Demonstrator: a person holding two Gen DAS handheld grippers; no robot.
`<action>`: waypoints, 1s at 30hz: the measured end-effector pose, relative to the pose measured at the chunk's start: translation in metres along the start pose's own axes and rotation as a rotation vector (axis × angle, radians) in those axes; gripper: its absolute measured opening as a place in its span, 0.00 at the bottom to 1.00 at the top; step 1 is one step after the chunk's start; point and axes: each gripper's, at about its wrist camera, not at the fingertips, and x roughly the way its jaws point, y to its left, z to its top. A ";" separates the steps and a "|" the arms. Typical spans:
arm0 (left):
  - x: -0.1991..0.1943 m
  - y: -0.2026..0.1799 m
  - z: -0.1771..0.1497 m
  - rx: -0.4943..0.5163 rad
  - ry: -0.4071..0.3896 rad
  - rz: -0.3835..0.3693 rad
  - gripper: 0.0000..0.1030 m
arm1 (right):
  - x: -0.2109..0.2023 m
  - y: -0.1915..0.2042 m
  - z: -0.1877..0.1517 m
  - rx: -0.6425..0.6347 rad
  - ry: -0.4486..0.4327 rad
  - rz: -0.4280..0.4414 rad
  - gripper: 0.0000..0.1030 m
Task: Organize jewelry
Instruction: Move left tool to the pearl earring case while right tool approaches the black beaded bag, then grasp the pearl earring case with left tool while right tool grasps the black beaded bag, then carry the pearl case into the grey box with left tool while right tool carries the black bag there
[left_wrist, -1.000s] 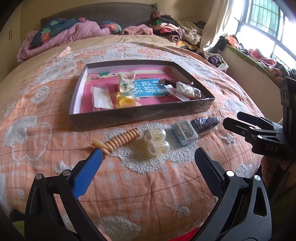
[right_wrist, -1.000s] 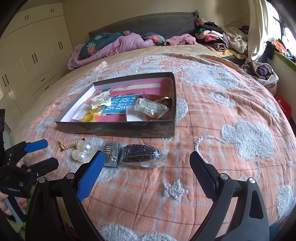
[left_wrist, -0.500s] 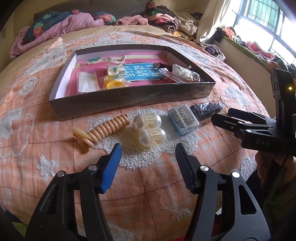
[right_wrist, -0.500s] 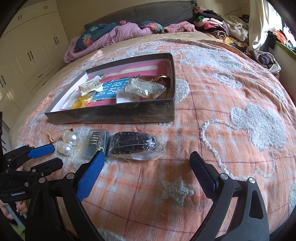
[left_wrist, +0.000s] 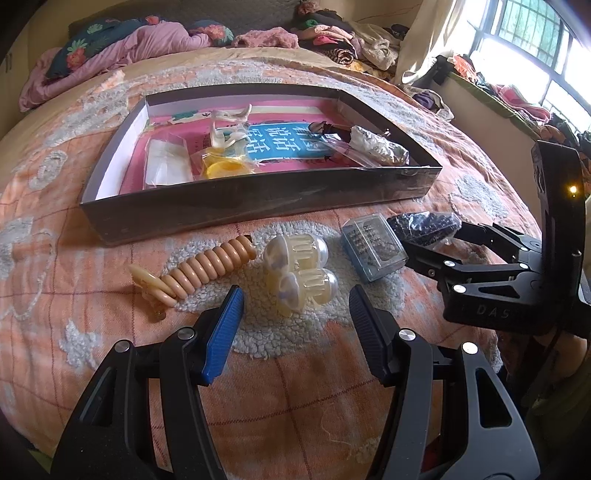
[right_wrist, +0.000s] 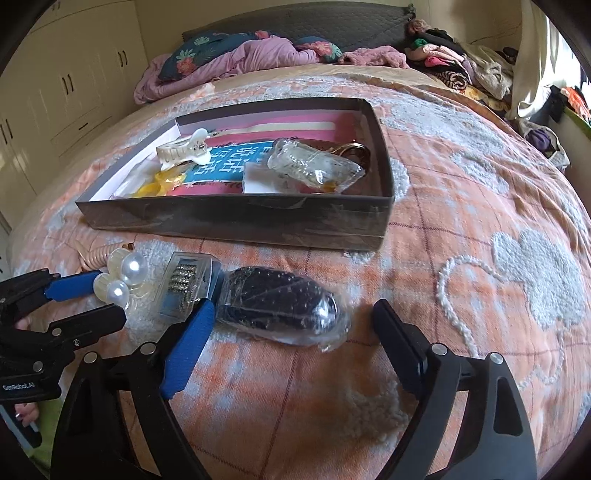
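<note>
Now we hold our left gripper (left_wrist: 295, 306) half spread just short of the pearl hair clip (left_wrist: 301, 271), its pads not touching it. Our right gripper (right_wrist: 291, 325) has its jaws closing around the black beaded piece in a plastic bag (right_wrist: 280, 310), pads still clear of it. Between those two things lies a small clear case (right_wrist: 186, 286). All rest on the orange bedspread (right_wrist: 461, 221) in front of the shallow box (right_wrist: 236, 221).
</note>
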 end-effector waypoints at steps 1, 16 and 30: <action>0.001 0.000 0.001 -0.001 0.000 -0.001 0.50 | 0.002 0.001 0.000 -0.004 -0.001 0.000 0.82; 0.009 0.000 0.005 0.013 -0.018 -0.006 0.26 | -0.014 -0.001 -0.006 -0.006 -0.049 0.033 0.60; -0.042 0.019 0.018 -0.032 -0.130 0.000 0.25 | -0.051 0.006 -0.001 -0.019 -0.143 0.035 0.59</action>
